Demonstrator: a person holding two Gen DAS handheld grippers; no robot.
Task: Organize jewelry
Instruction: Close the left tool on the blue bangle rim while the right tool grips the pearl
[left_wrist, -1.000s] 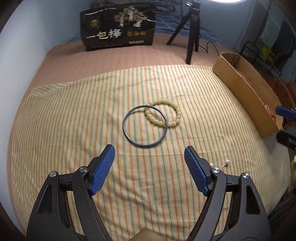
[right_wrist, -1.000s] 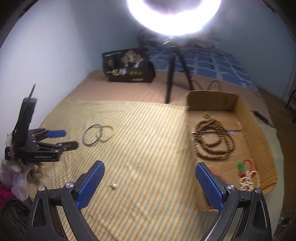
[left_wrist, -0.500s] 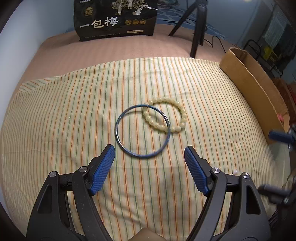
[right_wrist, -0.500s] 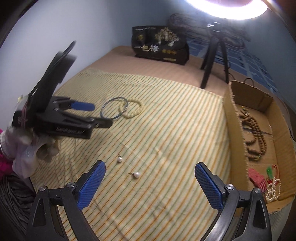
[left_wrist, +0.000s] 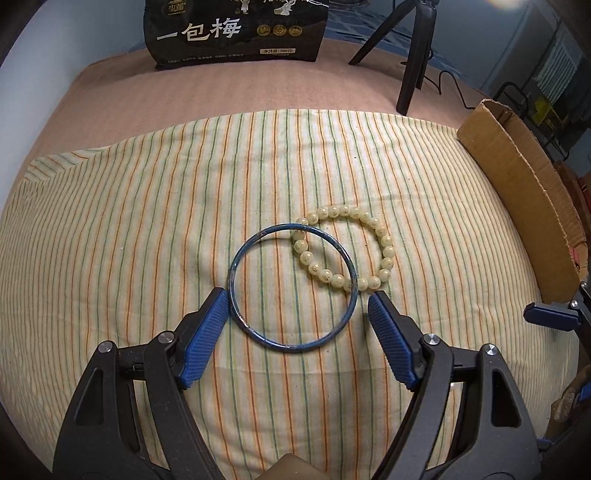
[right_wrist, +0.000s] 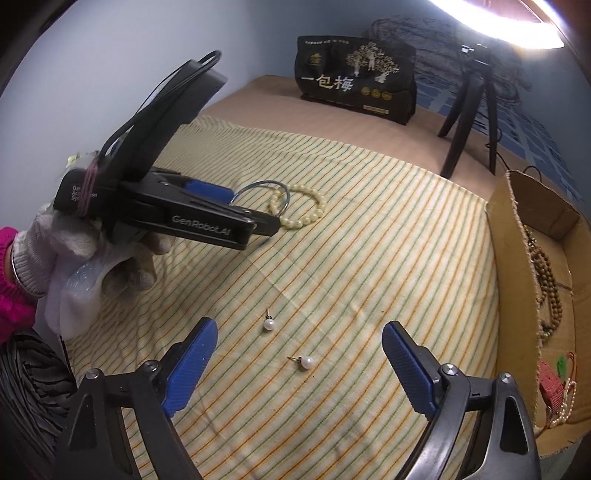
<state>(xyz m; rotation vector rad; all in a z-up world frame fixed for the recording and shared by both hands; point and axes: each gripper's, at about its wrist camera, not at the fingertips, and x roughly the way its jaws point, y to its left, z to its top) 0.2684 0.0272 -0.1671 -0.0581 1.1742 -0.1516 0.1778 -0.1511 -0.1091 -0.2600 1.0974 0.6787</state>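
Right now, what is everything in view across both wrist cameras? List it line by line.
bangle: 1, dark blue, on the striped cloth, between the left gripper's open pads
bead bracelet: 1, cream, overlapping the bangle's far right side
pearl stud earrings: 2, white, apart on the cloth, ahead of the right gripper
striped cloth: 1, yellow with orange and green lines, spread over the tan surface
cardboard box: 1, brown, right of the cloth
wooden bead necklace: 1, brown, in the box
snack bag: 1, black, far end
tripod: 1, black, right of the bag
left gripper: black, blue pads, open, in a gloved hand
right gripper: black, blue pads, jaws closing, nothing between them
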